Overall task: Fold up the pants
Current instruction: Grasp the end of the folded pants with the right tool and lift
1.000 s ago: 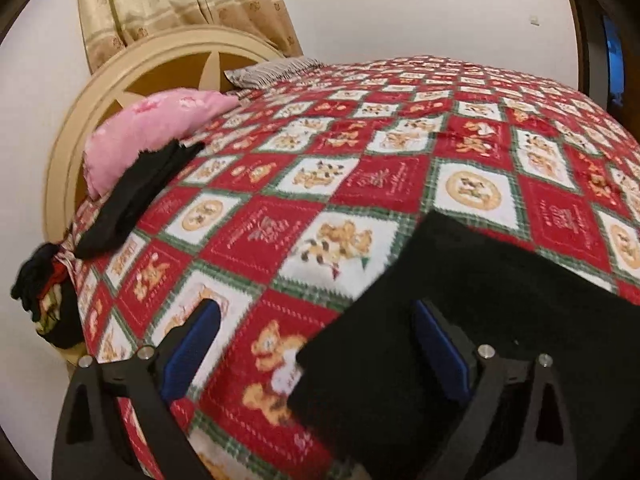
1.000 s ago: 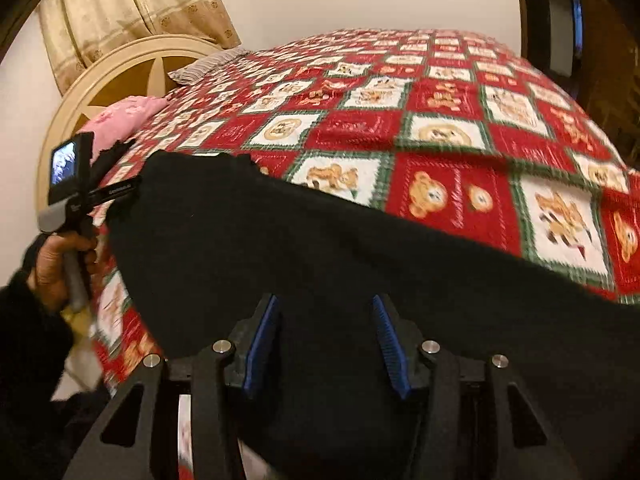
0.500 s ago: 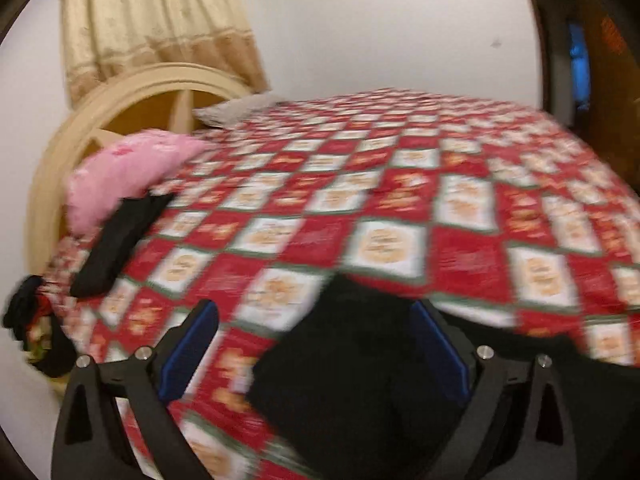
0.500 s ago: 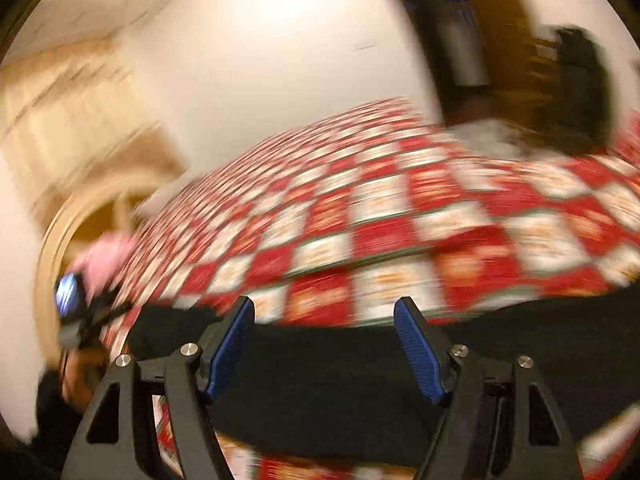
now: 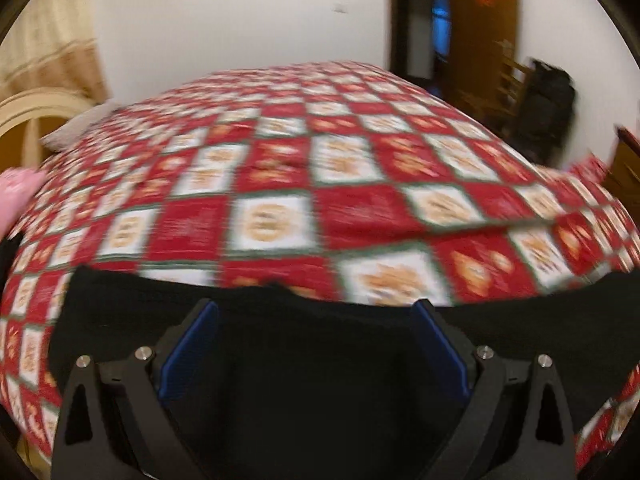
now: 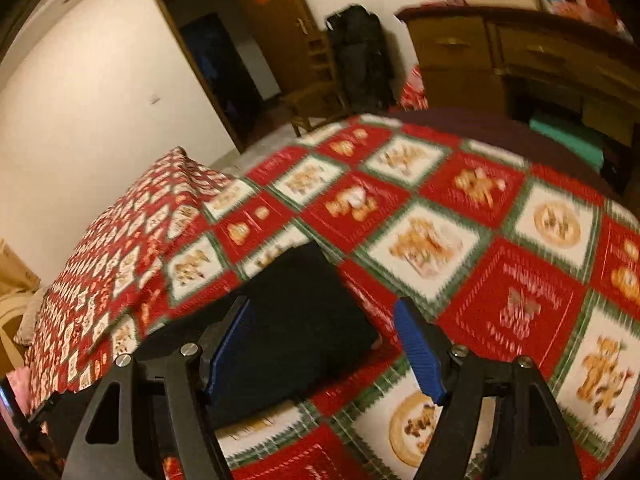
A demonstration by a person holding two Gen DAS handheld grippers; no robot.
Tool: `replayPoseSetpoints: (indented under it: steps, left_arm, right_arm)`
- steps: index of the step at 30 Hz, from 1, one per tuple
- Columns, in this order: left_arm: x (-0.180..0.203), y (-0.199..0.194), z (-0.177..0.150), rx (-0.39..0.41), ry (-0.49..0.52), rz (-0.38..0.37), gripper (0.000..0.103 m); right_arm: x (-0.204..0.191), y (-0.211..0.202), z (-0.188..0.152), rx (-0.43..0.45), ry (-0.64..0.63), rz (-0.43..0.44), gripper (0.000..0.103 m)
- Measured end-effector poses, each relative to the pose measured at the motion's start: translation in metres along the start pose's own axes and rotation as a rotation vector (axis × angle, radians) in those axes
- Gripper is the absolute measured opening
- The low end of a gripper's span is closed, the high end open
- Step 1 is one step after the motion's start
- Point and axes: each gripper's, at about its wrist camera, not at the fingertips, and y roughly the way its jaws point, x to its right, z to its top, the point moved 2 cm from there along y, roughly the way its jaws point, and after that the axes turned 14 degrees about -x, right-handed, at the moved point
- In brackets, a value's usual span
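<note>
The black pants (image 5: 320, 380) lie flat across the near part of the bed, blurred by motion. My left gripper (image 5: 314, 308) hovers over their middle, open, with nothing between its blue pads (image 5: 188, 348). In the right wrist view one narrow end of the pants (image 6: 304, 320) points away across the bedspread. My right gripper (image 6: 320, 304) is open over that end, with the cloth lying below and between its fingers, not pinched.
A red, white and green patchwork bedspread (image 5: 360, 184) covers the bed. A pink pillow (image 5: 16, 192) and a cream headboard (image 5: 36, 112) are at the left. Beyond the bed stand a wooden dresser (image 6: 520, 52), a chair (image 6: 316, 96), a black bag (image 6: 360, 60) and an open doorway (image 6: 216, 72).
Both views have swung to the right along the bed. The left gripper now sits over the pants' middle. The right gripper has opened wider and moved to the pants' far end.
</note>
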Motion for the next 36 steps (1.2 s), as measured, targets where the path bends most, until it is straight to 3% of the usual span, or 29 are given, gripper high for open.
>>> replayPoseSetpoints:
  steps: [4, 7, 16, 26, 28, 30, 31, 32, 36]
  left_arm:
    - [0.056, 0.006, -0.002, -0.037, 0.114, -0.01, 0.099]
    - [0.077, 0.009, -0.003, -0.056, 0.148, -0.014, 0.099]
    - [0.092, 0.018, -0.001, -0.1, 0.158, -0.013, 0.099]
    - [0.095, 0.027, 0.0, -0.126, 0.163, 0.02, 0.099]
    - [0.097, 0.027, -0.001, -0.129, 0.166, 0.025, 0.099]
    - [0.097, 0.027, -0.001, -0.129, 0.167, 0.029, 0.099]
    - [0.097, 0.027, 0.0, -0.129, 0.166, 0.03, 0.099]
    - [0.097, 0.027, 0.0, -0.13, 0.165, 0.031, 0.099]
    - [0.097, 0.027, -0.001, -0.131, 0.166, 0.034, 0.099]
  right_arm:
    - [0.009, 0.01, -0.022, -0.048, 0.06, -0.04, 0.073]
    - [0.008, 0.014, -0.039, -0.077, 0.112, -0.018, 0.073]
    - [-0.031, 0.034, -0.044, -0.051, 0.033, 0.028, 0.073]
    - [-0.034, 0.05, -0.021, -0.003, 0.146, 0.151, 0.075]
    - [-0.039, 0.052, -0.02, 0.004, 0.122, 0.131, 0.075]
    - [-0.045, 0.053, -0.02, -0.004, 0.097, 0.116, 0.07]
    - [-0.046, 0.053, -0.02, -0.009, 0.088, 0.124, 0.063]
    - [-0.047, 0.056, -0.02, -0.027, 0.084, 0.134, 0.047]
    - [-0.039, 0.057, -0.019, -0.021, 0.122, 0.167, 0.046]
